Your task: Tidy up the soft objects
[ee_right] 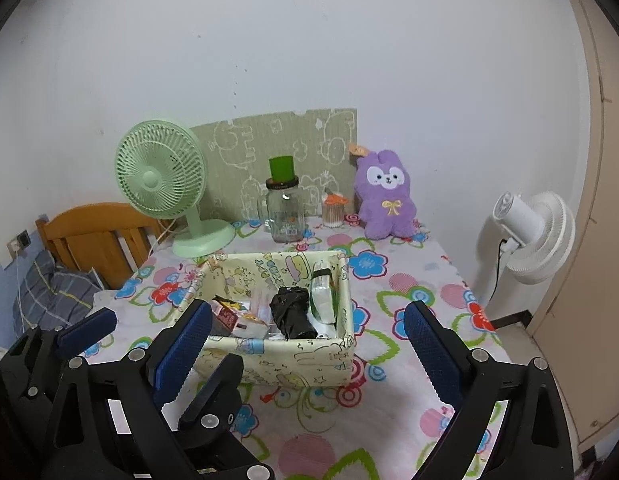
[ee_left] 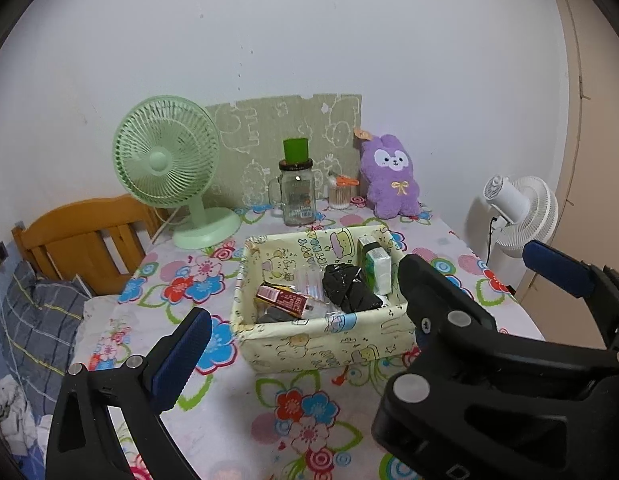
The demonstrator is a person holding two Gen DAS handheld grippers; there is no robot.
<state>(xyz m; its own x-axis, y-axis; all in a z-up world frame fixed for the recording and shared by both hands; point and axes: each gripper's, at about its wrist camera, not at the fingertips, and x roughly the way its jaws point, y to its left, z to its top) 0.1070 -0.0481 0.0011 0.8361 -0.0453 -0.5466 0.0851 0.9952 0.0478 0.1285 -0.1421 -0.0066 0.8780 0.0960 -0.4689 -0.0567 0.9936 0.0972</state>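
A purple plush rabbit sits upright against the wall at the back right of the flowered table; it also shows in the right wrist view. A pale yellow fabric box stands mid-table with packets and a black bag inside, and shows in the right wrist view. My left gripper is open and empty, in front of the box. My right gripper is open and empty, just right of the left one, with the box between its fingers in view.
A green desk fan stands at the back left. A glass jar with a green cap and a cotton-swab pot stand at the back. A white fan stands beyond the right table edge. A wooden headboard and bedding lie left.
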